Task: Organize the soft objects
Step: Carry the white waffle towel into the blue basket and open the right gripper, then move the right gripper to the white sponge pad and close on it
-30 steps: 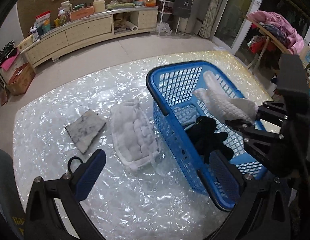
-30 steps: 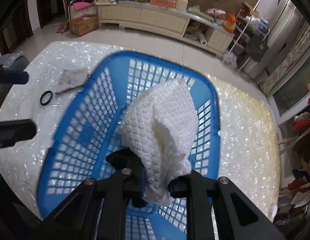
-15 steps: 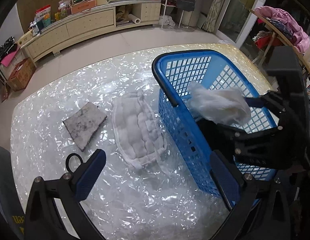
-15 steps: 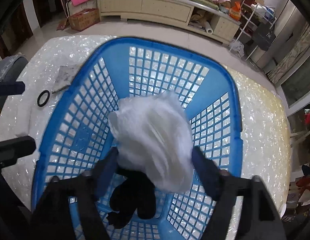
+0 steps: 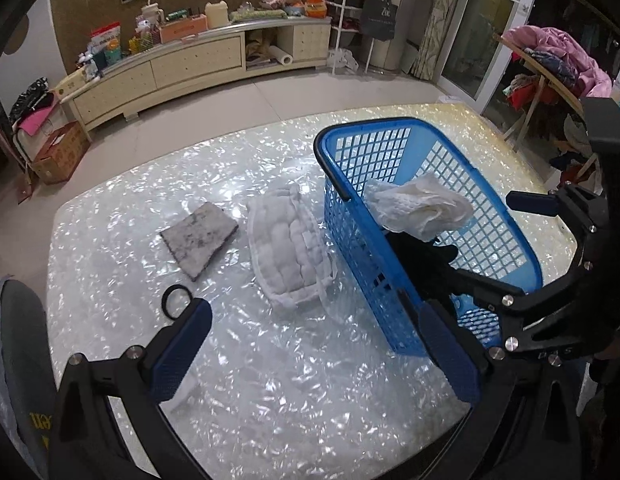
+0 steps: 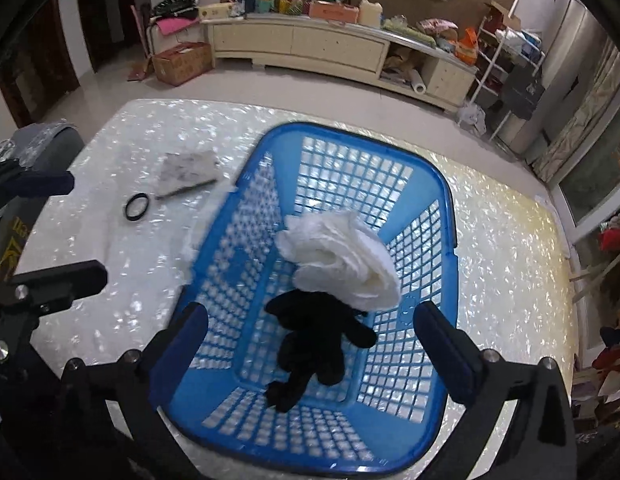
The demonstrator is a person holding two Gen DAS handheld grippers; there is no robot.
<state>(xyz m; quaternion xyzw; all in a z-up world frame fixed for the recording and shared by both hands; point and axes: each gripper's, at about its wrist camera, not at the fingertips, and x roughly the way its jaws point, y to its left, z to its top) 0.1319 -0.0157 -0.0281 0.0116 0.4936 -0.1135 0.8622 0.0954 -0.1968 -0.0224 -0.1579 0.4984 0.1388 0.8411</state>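
In the left wrist view, the left tool (image 5: 310, 354) stands wide open over the shiny, pearl-patterned bench (image 5: 269, 400), and nothing is between its blue ribbed pads. Beyond it lie a white quilted pad (image 5: 287, 250) with a puffy grid surface, a flat grey square slab (image 5: 199, 238) and a thin black ring (image 5: 175, 301). To the right stands the blue plastic basket (image 5: 506, 240) with lattice walls; the quilted pad is just beside its near wall. Inside the basket a crumpled white cloth (image 5: 420, 210) with a small waffle texture rests on a black soft item (image 5: 424, 256). The right tool (image 5: 526, 248) reaches over the basket from the right and partly hides its far corner. In the right wrist view, the right tool (image 6: 310, 338) looks down into the basket (image 6: 442, 200); its jaws are opening, they stand far apart, and they hold nothing. The white cloth (image 6: 342, 258) lies loose on the basket floor beyond the pads, overlapping the black item (image 6: 318, 346). On the bench (image 6: 510, 280) to the left are the ring (image 6: 136, 207) and the grey slab (image 6: 185, 172), and one black finger of the left tool (image 6: 49, 232) comes in from the left edge.
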